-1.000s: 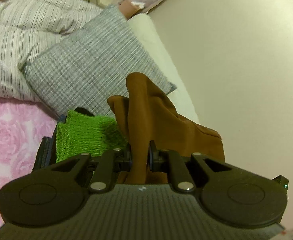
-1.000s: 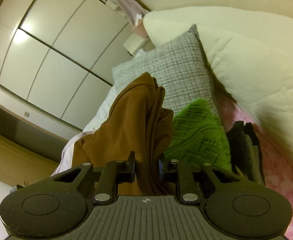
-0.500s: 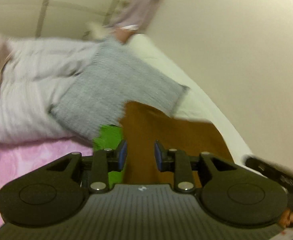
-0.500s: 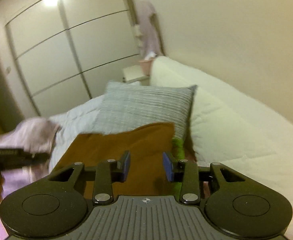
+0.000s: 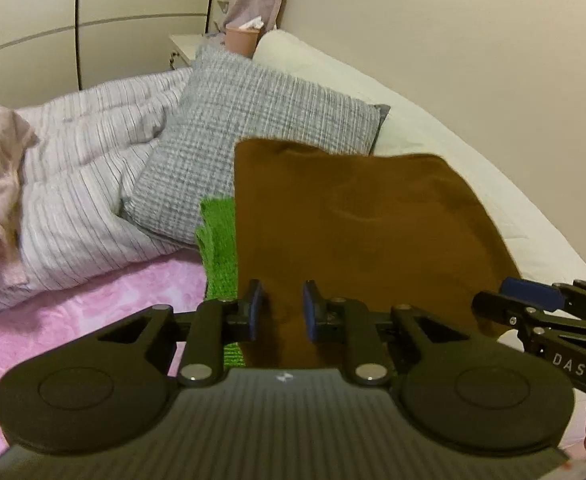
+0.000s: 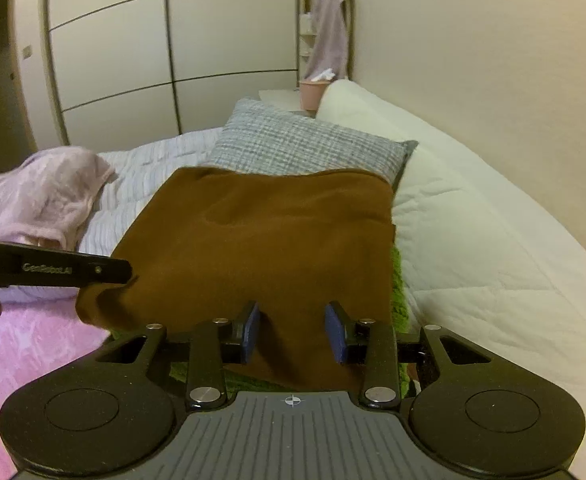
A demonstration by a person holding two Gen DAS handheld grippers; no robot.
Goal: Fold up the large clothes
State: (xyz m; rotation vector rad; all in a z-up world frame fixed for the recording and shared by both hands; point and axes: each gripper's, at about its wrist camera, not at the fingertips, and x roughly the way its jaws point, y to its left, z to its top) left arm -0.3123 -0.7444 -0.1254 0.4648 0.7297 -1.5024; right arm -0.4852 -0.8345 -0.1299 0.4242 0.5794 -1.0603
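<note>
A brown garment (image 5: pixel 357 224) lies folded flat on top of a green knit garment (image 5: pixel 219 240) on the bed, its far edge against a pillow. My left gripper (image 5: pixel 283 310) is open at the brown garment's near edge, with the cloth lying below the gap between the blue pads. My right gripper (image 6: pixel 294 332) is also open, wider, over the same near edge of the brown garment (image 6: pixel 277 240). The green knit (image 6: pixel 397 292) peeks out on the right. Each gripper shows in the other's view: the right gripper (image 5: pixel 533 300) and the left gripper (image 6: pixel 93 270).
A grey checked pillow (image 5: pixel 253 128) leans behind the stack. A striped duvet (image 5: pixel 81 184) and a crumpled pink garment (image 6: pixel 41 196) lie to the left. A white quilt (image 6: pixel 473 248) runs along the wall on the right. Pink floral sheet (image 5: pixel 73 312) covers the near bed.
A second ago both grippers were shut on the bunched, raised brown garment. Both have let go and opened, and the garment now lies spread flat on the green knit.
</note>
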